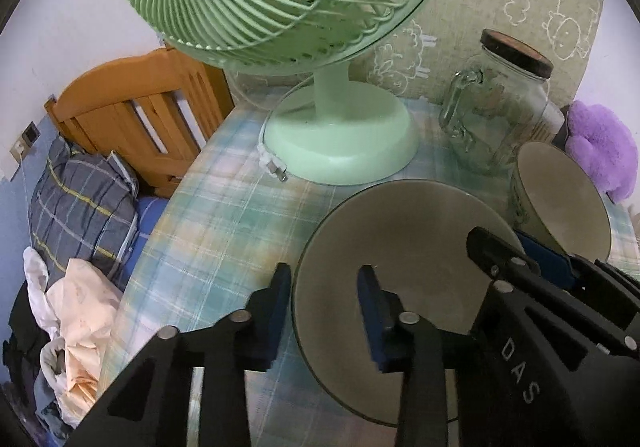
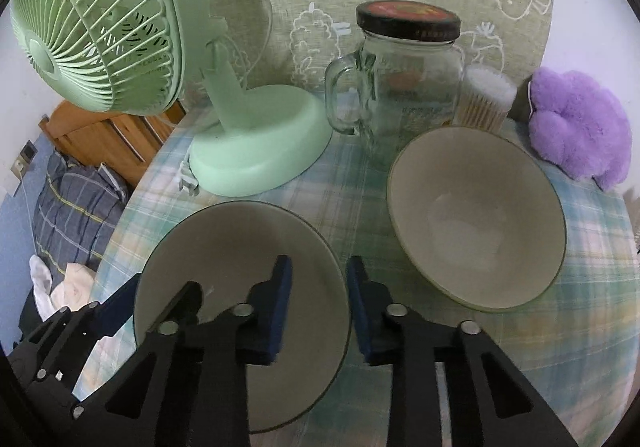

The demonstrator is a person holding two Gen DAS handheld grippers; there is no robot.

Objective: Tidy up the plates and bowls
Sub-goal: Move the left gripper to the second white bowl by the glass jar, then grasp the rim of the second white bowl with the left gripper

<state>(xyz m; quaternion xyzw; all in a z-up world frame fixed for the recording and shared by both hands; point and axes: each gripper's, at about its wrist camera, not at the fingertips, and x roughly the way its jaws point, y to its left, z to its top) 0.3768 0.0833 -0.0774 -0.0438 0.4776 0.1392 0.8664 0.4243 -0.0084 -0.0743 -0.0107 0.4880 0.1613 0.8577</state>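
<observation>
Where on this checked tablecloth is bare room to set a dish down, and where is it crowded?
Free: the cloth between the fan base, the table's bed-side edge and the plate. A narrow strip runs between plate and bowl. Crowded: the back, where jar, cotton swabs and purple plush stand close behind the bowl.

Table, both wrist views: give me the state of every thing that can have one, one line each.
plate: flat on the cloth, empty, held at both sides
bowl: upright, empty, untouched
jar: upright, lid on
fan: upright, plug lying loose on the cloth
left gripper: closed on the plate's left rim
right gripper: closed on the plate's right rim
</observation>
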